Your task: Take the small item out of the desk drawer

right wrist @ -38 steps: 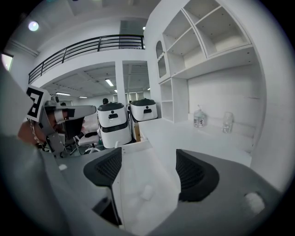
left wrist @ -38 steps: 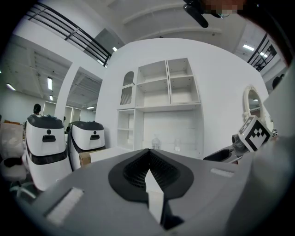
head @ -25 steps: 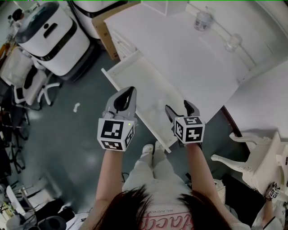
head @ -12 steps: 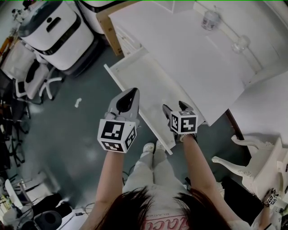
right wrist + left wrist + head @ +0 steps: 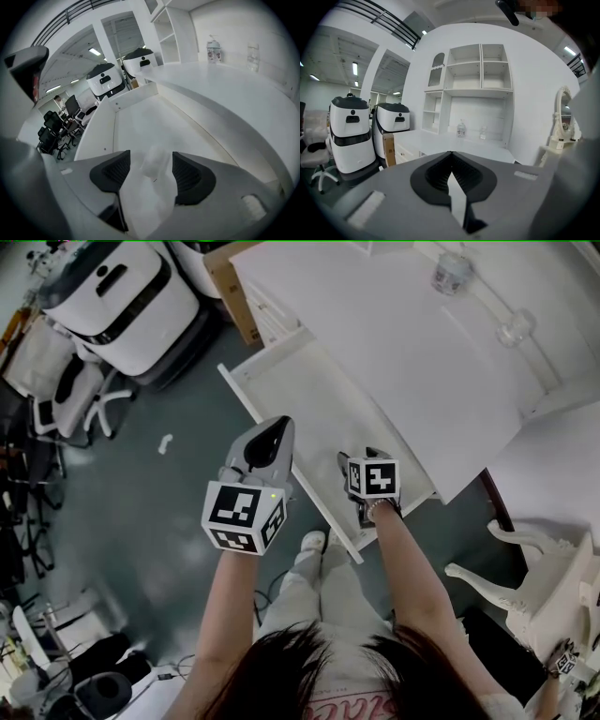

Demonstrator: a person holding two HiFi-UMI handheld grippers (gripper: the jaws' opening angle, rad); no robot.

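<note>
the right hand-held gripper (image 5: 359, 458) reaches into the open drawer (image 5: 309, 399) of the bench (image 5: 422, 343). its jaws have just been closing and stand apart around the small white item (image 5: 154, 168) lying there. the left hand-held gripper (image 5: 450, 157) is closed and empty.

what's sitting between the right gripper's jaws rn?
Right gripper view: a small pale translucent item on the white drawer floor. The right gripper's jaws have just been closing, not clamped yet.
</note>
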